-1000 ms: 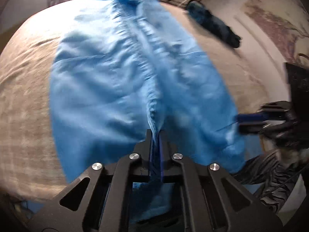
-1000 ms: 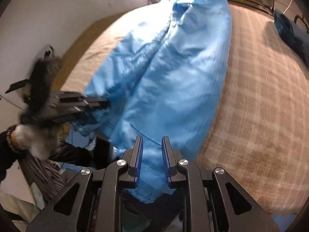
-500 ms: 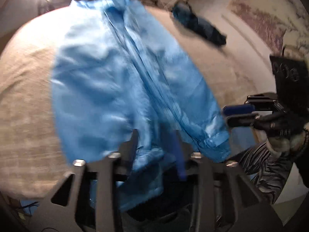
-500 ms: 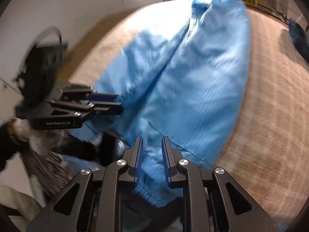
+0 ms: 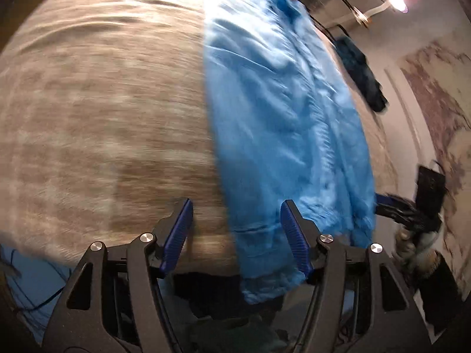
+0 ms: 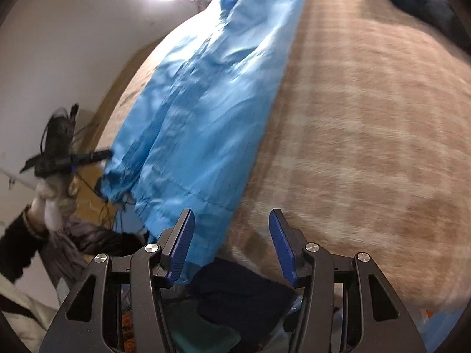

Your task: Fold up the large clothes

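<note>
Left wrist: dark garment (image 5: 360, 73), perhaps; checked blanket (image 5: 103, 103).

A bright sky-blue garment (image 5: 282, 123) with faint thin darker stripes is spread on a bed (image 5: 103, 103) covered in beige cloth checked with paler bands. Black frames and ribbed dark-blue pads are seen on the left gripper (image 5: 237, 232) and the right gripper (image 6: 232, 242). A dark teal-navy cloth (image 5: 360, 73) is seen beyond the garment.
</note>
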### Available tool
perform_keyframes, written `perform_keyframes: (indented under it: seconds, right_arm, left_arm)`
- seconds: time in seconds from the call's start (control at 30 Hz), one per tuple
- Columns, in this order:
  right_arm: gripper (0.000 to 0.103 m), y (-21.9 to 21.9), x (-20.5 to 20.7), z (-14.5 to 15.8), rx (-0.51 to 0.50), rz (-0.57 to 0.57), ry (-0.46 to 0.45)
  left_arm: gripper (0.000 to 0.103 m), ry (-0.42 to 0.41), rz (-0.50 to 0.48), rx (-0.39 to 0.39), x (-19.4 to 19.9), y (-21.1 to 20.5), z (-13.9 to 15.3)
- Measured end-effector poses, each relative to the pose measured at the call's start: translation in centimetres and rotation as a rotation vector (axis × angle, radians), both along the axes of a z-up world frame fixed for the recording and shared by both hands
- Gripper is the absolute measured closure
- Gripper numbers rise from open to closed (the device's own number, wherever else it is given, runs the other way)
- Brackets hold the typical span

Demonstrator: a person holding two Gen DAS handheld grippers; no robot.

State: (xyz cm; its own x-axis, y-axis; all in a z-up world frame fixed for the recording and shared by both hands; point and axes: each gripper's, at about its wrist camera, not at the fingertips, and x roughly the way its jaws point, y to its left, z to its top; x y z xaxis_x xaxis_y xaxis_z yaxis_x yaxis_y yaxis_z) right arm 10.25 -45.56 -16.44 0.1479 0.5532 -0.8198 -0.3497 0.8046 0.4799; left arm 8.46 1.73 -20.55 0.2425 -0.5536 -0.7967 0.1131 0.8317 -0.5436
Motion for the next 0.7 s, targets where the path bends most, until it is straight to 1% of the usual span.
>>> perform_keyframes:
  seconds: [0.07,0.1,0.17,0.2,0.23,0.27,0.3,0.33,0.37,0.4,0.43,0.5,0.57,0.67,0.7]
  right_arm:
    - [0.053,1.1,-0.1,-0.3,0.009,0.032,-0.003]
    - [0.053,1.5,-0.1,-0.3,0.024,0.041,-0.002]
    - [0.053,2.3,0.0,-0.7,0.081,0.066,0.028]
    - [0.052,2.6,-0.2,-1.0,0.095,0.074,0.037]
    - [0.052,2.8,-0.4,-1.1,0.106,0.081,0.035]
    - [0.053,3.0,-0.4,-1.1,0.115,0.09,0.035]
    - [0.059,3.2,-0.4,-1.2,0.124,0.091,0.039]
    - [0.073,3.4,-0.1,-1.4,0.139,0.088,0.055]
    - [0.079,3.5,0.1,-1.8,0.158,0.08,0.08]
    - [0.089,3.6,0.3,-2.0,0.17,0.072,0.096]
    - [0.094,3.3,0.4,-2.0,0.177,0.073,0.103]
    - [0.097,3.6,0.6,-1.5,0.217,0.067,0.104]
    - [0.097,3.1,0.9,-0.3,0.302,0.037,0.098]
    - [0.098,2.2,1.5,1.5,0.386,-0.009,0.061]
    - [0.098,2.0,1.8,1.9,0.409,-0.022,0.054]
  left_arm:
    - [0.043,0.008,-0.036,-0.016,-0.2,-1.2,-0.1]
    - [0.043,-0.005,-0.048,-0.01,-0.4,-1.7,0.0]
    - [0.044,-0.001,-0.089,-0.022,-0.5,-2.9,0.3]
    - [0.047,0.002,-0.092,-0.033,-0.5,-3.2,0.4]
    - [0.06,0.019,-0.096,-0.048,-0.4,-3.3,0.2]
    - [0.075,0.035,-0.09,-0.055,-0.3,-3.4,-0.1]
    - [0.08,0.053,-0.081,-0.066,-0.2,-3.4,-0.4]
    - [0.087,0.073,-0.068,-0.084,0.0,-3.3,-0.7]
    - [0.093,0.084,-0.056,-0.099,-0.1,-3.0,-0.8]
    - [0.094,0.096,-0.044,-0.122,-0.1,-2.8,-0.8]
    - [0.096,0.106,-0.03,-0.164,-0.1,-2.5,-0.7]
    - [0.097,0.108,-0.008,-0.246,0.0,-2.0,-0.1]
    - [0.098,0.094,0.012,-0.318,0.4,-1.8,0.9]
    - [0.098,0.093,0.038,-0.39,1.5,-1.4,1.9]
    - [0.099,0.091,0.043,-0.402,1.9,-1.4,2.2]
